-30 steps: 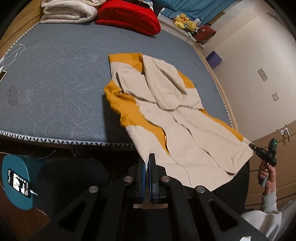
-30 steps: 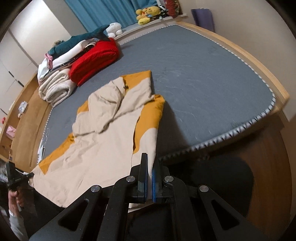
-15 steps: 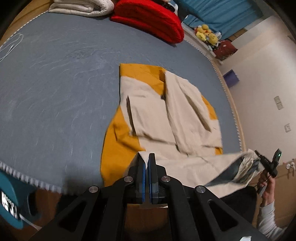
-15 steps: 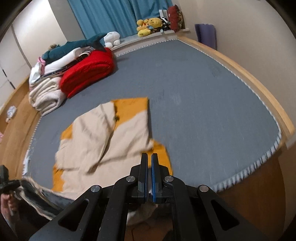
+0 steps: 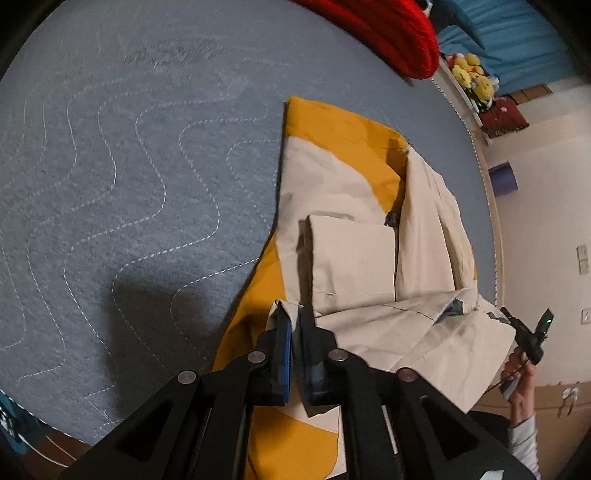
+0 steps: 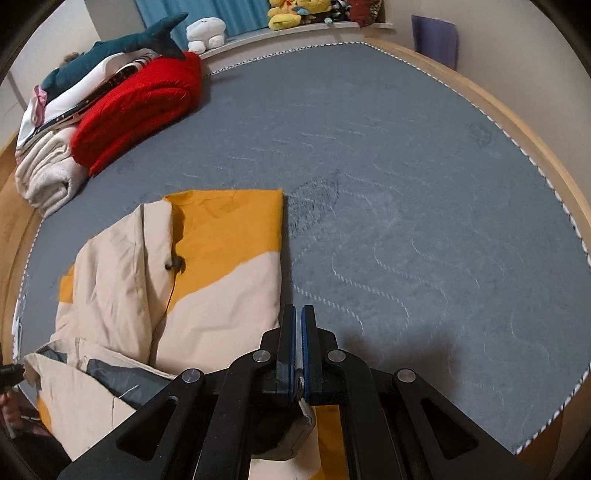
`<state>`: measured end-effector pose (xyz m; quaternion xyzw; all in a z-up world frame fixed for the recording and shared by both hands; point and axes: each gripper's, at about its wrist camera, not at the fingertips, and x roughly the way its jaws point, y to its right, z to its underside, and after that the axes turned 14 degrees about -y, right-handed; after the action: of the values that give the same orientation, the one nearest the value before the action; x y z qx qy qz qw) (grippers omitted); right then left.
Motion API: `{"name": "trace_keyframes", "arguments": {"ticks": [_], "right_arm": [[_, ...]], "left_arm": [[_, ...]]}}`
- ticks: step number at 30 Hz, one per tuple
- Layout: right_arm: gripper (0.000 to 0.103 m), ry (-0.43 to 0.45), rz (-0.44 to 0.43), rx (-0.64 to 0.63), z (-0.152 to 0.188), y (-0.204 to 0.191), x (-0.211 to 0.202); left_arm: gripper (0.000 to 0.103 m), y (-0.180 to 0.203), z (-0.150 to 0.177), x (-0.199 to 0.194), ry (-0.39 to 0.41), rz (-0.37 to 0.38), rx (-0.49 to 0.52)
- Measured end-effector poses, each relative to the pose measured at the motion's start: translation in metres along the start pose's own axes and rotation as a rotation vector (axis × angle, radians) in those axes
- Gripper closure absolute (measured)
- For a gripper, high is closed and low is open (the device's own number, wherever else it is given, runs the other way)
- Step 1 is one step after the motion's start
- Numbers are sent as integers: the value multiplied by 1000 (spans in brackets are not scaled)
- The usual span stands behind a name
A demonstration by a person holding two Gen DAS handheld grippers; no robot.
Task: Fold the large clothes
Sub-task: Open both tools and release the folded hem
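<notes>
A cream and mustard-yellow jacket lies on the blue-grey quilted mattress. Its lower part is doubled up over the body, grey lining showing at the fold. My left gripper is low over the folded hem's left corner; its jaws are opening, a narrow gap shows, and cream cloth lies between the tips. My right gripper is shut on the hem's other corner, with cream cloth pinched low between its pads. A hand holds the right gripper at the far right of the left wrist view.
A red rolled blanket, a folded cream blanket and a shark plush are stacked at the mattress's far left. Plush toys sit on the ledge beyond. The wooden bed frame rims the right side.
Both grippers carried the hem from beyond the bed's edge forward and down onto the jacket, folding its lower part over. The left jaws have parted slightly.
</notes>
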<state>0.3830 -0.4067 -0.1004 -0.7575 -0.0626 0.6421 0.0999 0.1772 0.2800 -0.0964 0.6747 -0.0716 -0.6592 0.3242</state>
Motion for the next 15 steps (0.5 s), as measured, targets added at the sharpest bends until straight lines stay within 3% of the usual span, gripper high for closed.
{"name": "trace_keyframes", "arguments": {"ticks": [4, 8, 10, 12, 15], "right_arm": [[94, 33, -36, 56, -7, 3, 2], [88, 132, -86, 120, -2, 19, -19], [72, 140, -106, 126, 6, 25, -23], [56, 99, -120, 103, 15, 26, -16], [53, -55, -130, 44, 26, 22, 12]], "left_arm": [[92, -16, 2, -22, 82, 81, -47], [78, -31, 14, -48, 183, 125, -79], [75, -35, 17, -48, 175, 104, -92], [71, -34, 19, -39, 131, 64, -88], [62, -22, 19, -21, 58, -3, -50]]}}
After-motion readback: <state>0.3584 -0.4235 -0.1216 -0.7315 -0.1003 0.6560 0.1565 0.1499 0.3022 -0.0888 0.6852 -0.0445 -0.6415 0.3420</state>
